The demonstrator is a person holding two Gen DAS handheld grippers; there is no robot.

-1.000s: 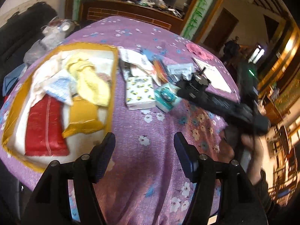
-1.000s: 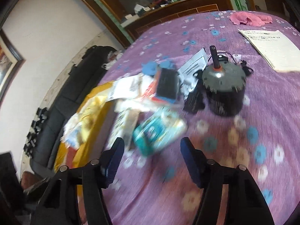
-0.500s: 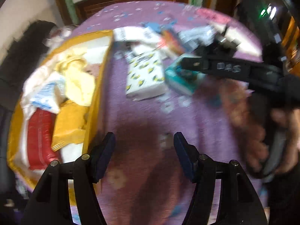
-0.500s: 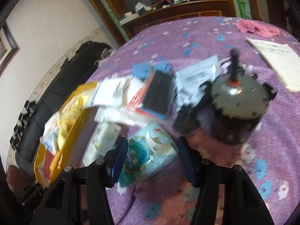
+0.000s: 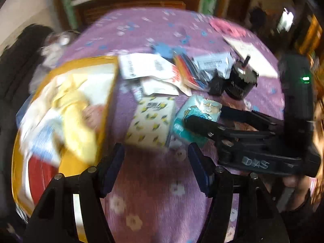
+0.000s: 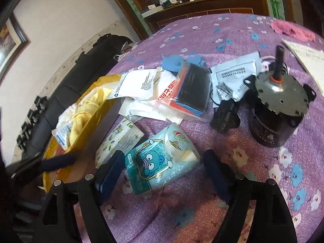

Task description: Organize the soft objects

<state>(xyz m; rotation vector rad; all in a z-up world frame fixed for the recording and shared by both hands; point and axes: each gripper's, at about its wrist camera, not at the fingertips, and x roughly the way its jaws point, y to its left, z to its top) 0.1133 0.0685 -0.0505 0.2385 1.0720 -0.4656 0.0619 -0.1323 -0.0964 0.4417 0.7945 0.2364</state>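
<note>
The right claw (image 6: 162, 169) is seen spread wide, and its jaws have just been opening. Between them a pale blue tissue pack (image 6: 162, 162) with a cartoon face is placed, lying on the purple flowered cloth of the counter (image 6: 232, 36). The left pad is at the edge of the pack, but the right pad stands apart from it, so the pack is not pinched.

The left claw (image 5: 156, 166) is also spread, and nothing is held between its jaws; only the cloth is seen under it. Just in front of it a white tissue pack with yellow lemons (image 5: 151, 121) is lying, beside the blue pack.

At the left side a yellow tray (image 5: 109, 93) is placed on the counter. In it a yellow cloth (image 5: 79, 117), a red packet (image 5: 42, 172) and some white and blue soft things are gathered, though this view is blurred.

Behind the packs a heap of papers and plastic bags (image 6: 145, 85) is found, and a dark motor (image 6: 277, 109) stands upright to the right of it.
</note>
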